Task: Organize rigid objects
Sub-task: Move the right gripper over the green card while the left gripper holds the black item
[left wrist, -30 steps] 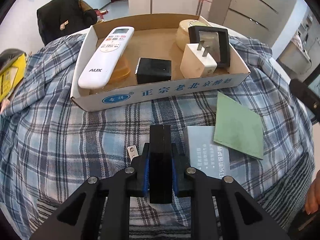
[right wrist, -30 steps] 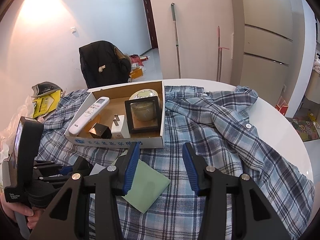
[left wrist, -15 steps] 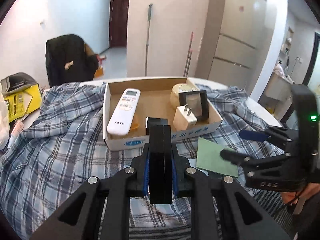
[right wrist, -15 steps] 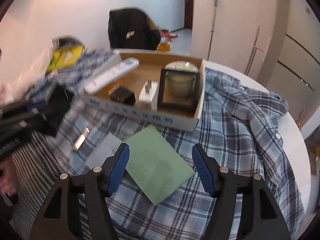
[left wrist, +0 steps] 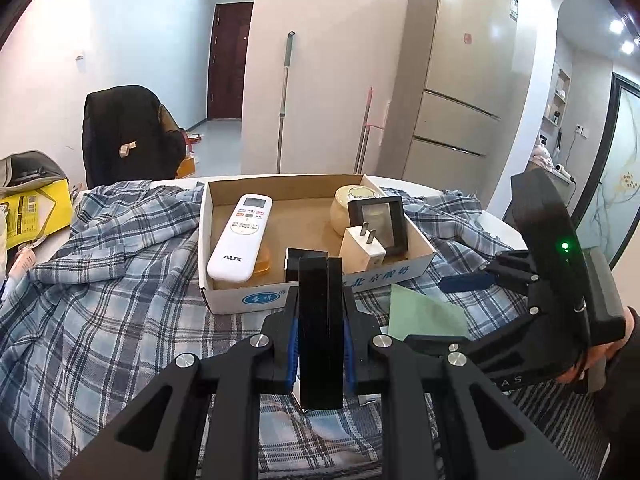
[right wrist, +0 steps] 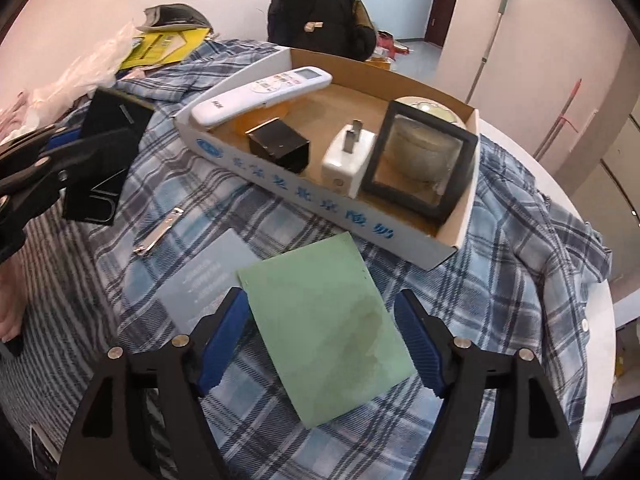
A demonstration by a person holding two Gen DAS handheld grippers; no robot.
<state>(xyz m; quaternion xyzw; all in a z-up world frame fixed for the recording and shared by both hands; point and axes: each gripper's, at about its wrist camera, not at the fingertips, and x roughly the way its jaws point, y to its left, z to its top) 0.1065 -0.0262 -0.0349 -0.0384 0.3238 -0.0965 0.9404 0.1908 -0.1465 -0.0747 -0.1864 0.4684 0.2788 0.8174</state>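
Observation:
My left gripper (left wrist: pixel 320 344) is shut on a thin black box (left wrist: pixel 320 320), held edge-on above the cloth in front of the cardboard tray (left wrist: pixel 304 302). The tray holds a white remote (left wrist: pixel 240 240), a small black cube (right wrist: pixel 280 144), a white plug (right wrist: pixel 348 160), a black frame (right wrist: pixel 424 164) and a round tin (left wrist: pixel 352 206). My right gripper (right wrist: pixel 320 340) points down over a green card (right wrist: pixel 328 328) lying on the cloth; its jaws are opening and straddle the card without touching it. A nail clipper (right wrist: pixel 158 232) and a grey booklet (right wrist: pixel 204 272) lie to the card's left.
A plaid shirt (right wrist: pixel 520 240) covers the round white table (right wrist: pixel 576 208). A chair with a black jacket (left wrist: pixel 124 136) stands behind, a yellow bag (left wrist: pixel 32 212) lies at the far left. A fridge (left wrist: pixel 460 100) and mop handles stand at the back.
My left gripper rose and tilted up with the black box still in it. My right gripper swung down over the green card and its jaws spread wider.

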